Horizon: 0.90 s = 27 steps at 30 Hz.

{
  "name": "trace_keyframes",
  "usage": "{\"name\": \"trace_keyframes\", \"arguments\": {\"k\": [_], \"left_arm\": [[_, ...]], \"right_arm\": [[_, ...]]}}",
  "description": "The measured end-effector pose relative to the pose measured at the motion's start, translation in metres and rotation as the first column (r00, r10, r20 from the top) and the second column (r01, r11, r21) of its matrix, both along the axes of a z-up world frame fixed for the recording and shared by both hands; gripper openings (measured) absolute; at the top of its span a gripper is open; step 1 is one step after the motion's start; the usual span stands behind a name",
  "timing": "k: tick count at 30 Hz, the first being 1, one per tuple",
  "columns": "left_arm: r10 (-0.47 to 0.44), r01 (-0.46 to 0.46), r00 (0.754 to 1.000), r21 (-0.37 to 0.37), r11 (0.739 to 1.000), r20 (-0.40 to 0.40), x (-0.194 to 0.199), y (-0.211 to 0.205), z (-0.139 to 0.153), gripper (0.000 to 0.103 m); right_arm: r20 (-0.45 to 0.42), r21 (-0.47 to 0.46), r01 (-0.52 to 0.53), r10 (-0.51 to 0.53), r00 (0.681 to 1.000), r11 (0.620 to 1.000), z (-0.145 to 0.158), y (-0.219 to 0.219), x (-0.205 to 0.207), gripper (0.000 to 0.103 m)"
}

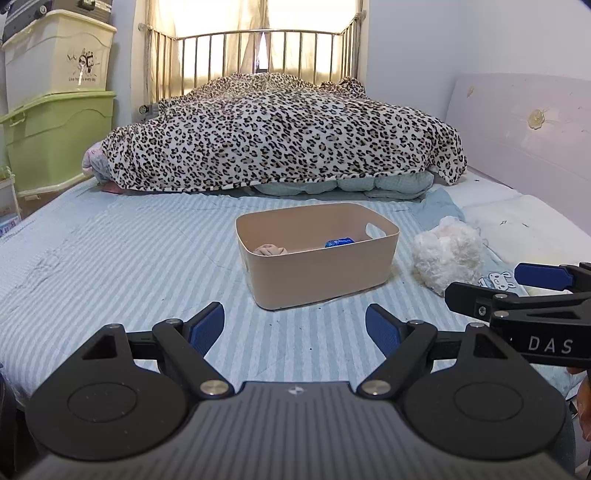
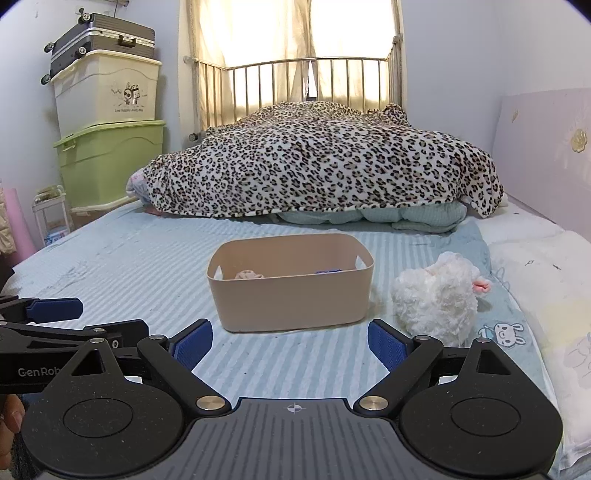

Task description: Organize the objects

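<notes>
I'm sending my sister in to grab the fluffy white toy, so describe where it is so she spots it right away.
On the striped blue bed sheet, in front of the leopard-print blanket, sits a beige bin. The white plush toy lies on the sheet just right of that bin, outside it. It is the only fluffy white thing there, with a small pink part poking out on its right side.

**A bedroom in a home**

A bed [image 2: 147, 266] with a pale blue striped sheet fills most of both views, a leopard-print blanket [image 2: 325, 166] heaped over bedding at its far end. A metal rail [image 2: 310, 62] stands behind it before a curtained, sunlit window [image 2: 288, 33]. Beside the bed, plastic storage bins [image 2: 107, 140] are stacked against the wall (a suitcase [image 2: 99, 40] lies on top). A padded pink headboard [image 2: 546, 147] with flower trim runs along the right.
</notes>
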<state>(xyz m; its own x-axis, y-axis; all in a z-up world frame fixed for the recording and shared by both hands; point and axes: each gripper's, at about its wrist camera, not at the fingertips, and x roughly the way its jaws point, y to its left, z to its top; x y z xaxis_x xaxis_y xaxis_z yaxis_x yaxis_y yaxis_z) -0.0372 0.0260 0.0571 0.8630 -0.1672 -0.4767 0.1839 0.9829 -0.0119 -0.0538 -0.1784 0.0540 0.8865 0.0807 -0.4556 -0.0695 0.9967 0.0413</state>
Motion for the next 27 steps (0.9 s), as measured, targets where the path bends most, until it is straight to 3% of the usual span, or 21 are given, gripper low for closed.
{"name": "trace_keyframes", "arguments": {"k": [27], "left_arm": [[-0.039,0.038,0.999,-0.033,0.999,-0.007,-0.019,0.004,0.007,0.084]], "right_arm": [[-0.001,0.012,0.003,-0.003,1.0,1.0,0.005,-0.002,-0.03,0.094]]}}
